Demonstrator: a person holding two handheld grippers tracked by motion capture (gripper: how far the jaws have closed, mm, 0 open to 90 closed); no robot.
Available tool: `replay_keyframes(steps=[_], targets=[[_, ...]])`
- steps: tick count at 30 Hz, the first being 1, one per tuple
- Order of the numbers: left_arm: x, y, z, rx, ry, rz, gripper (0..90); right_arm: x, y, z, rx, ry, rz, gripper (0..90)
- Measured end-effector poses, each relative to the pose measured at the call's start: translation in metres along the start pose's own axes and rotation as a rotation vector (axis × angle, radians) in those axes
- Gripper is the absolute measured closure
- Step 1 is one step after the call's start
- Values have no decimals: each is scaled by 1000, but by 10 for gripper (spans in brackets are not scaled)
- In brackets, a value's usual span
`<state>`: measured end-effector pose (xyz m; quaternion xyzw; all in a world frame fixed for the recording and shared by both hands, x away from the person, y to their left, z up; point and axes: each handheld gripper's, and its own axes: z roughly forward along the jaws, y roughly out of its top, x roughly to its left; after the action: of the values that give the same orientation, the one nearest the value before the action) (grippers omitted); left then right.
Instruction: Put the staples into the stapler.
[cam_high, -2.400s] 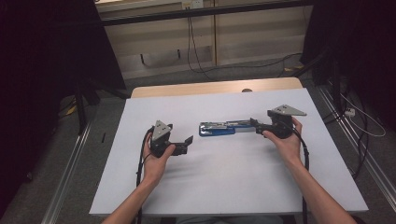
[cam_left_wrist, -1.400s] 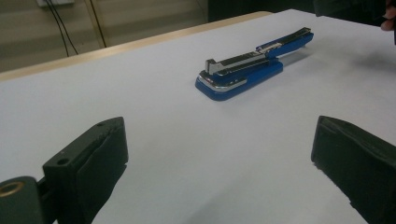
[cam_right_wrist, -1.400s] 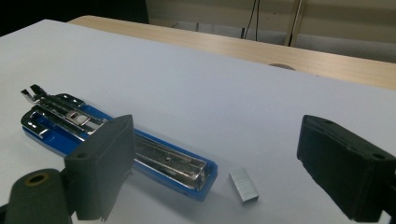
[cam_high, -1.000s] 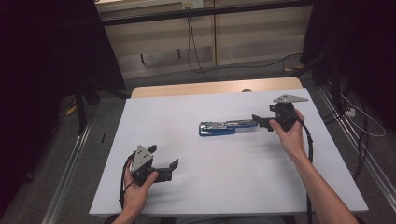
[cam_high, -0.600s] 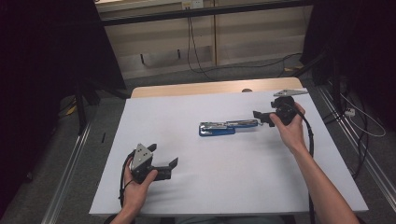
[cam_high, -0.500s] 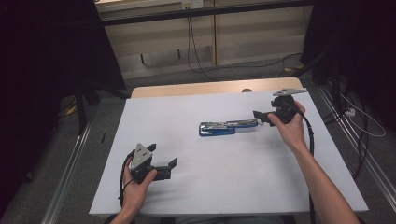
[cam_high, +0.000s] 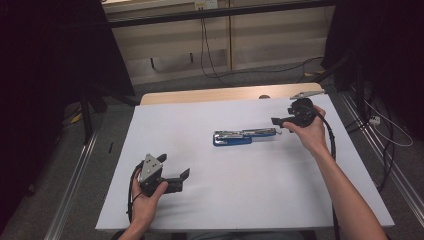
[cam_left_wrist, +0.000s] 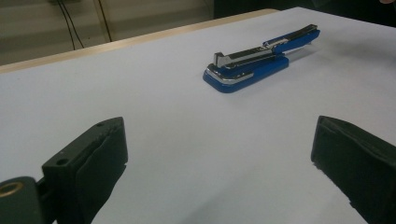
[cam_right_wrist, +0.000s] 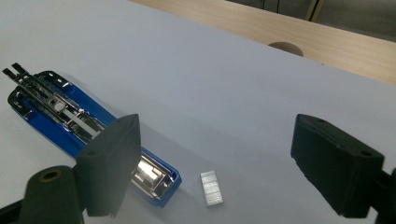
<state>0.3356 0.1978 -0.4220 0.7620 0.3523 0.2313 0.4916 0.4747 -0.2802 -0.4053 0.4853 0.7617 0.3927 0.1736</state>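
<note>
Two grippers, fingers spread, empty. Right gripper (cam_right_wrist: 210, 182) just narrowed, nothing between fingers, hovers over staple strip (cam_right_wrist: 211, 187) by opened blue stapler (cam_high: 244, 137), frame centre; likely reload. Left gripper (cam_high: 176, 181) parked lower left on bench (cam_high: 250, 200).

Blue stapler (cam_high: 244, 136), opened out flat with its chrome magazine exposed, lies lengthwise on my table's white surface, past centre toward the far edge. A small strip of staples (cam_right_wrist: 211, 187) lies just beside its right end.

Both hand-held grippers (cam_high: 182, 177) (cam_high: 276, 121) agape, empty
</note>
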Motion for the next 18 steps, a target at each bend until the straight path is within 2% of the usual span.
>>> replay_keyframes(steps=[3, 9, 14, 18], targets=[[0, 0, 0, 4, 3, 0, 37, -4, -1, 2, 7, -6, 4, 210], [0, 0, 0, 3, 2, 1, 37, -12, 3, 5, 64, -18, -2, 270], [0, -1, 0, 3, 0, -2, 37, -16, 0, 11, 113, -39, -43, 315], [0, 0, -1, 2, -1, -2, 37, -16, -3, 16, 160, -37, -82, 380]])
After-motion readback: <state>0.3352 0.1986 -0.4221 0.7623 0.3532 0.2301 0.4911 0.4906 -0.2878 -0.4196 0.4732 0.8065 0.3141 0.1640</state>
